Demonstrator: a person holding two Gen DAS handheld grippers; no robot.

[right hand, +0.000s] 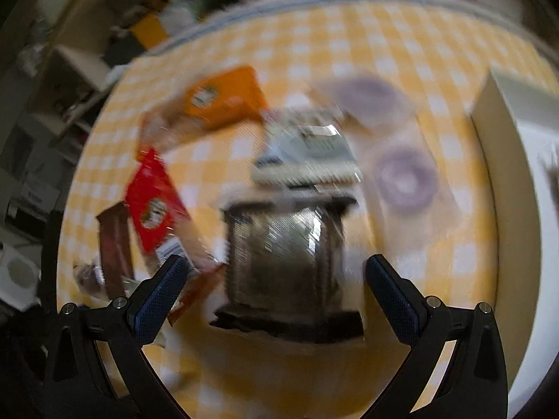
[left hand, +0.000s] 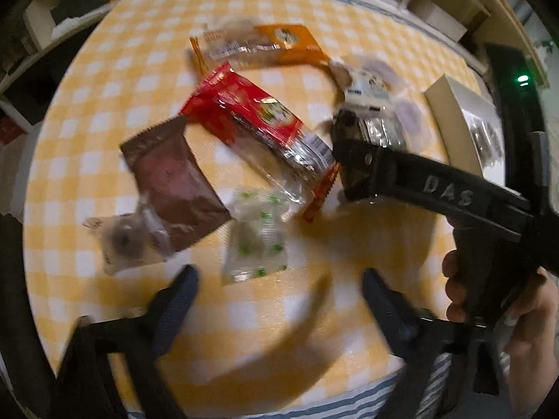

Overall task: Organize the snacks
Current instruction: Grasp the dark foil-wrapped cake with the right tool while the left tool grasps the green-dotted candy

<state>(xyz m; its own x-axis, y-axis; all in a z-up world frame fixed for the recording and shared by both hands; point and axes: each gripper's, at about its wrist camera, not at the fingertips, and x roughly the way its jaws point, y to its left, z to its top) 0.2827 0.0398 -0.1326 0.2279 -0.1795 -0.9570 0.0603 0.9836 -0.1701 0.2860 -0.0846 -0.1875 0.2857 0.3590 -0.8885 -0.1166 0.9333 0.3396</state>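
Note:
Snack packets lie scattered on a yellow checked tablecloth (left hand: 104, 70). In the left wrist view: an orange packet (left hand: 276, 47), a red packet (left hand: 258, 122), a brown packet (left hand: 171, 181), a clear green-dotted packet (left hand: 256, 241) and a clear packet with a dark round snack (left hand: 122, 241). My left gripper (left hand: 279, 282) is open above the green-dotted packet. My right gripper (right hand: 276, 272) is open, just above a dark silvery packet (right hand: 283, 255). The right wrist view is blurred. It also shows the red packet (right hand: 153, 202), the orange packet (right hand: 223, 99) and purple round snacks (right hand: 405, 178).
A white open box (left hand: 461, 122) stands at the right; it also shows in the right wrist view (right hand: 496, 160). A white-labelled packet (right hand: 307, 150) lies behind the dark one. Shelves and boxes stand beyond the far table edge. The near table edge has a striped cloth (left hand: 367, 398).

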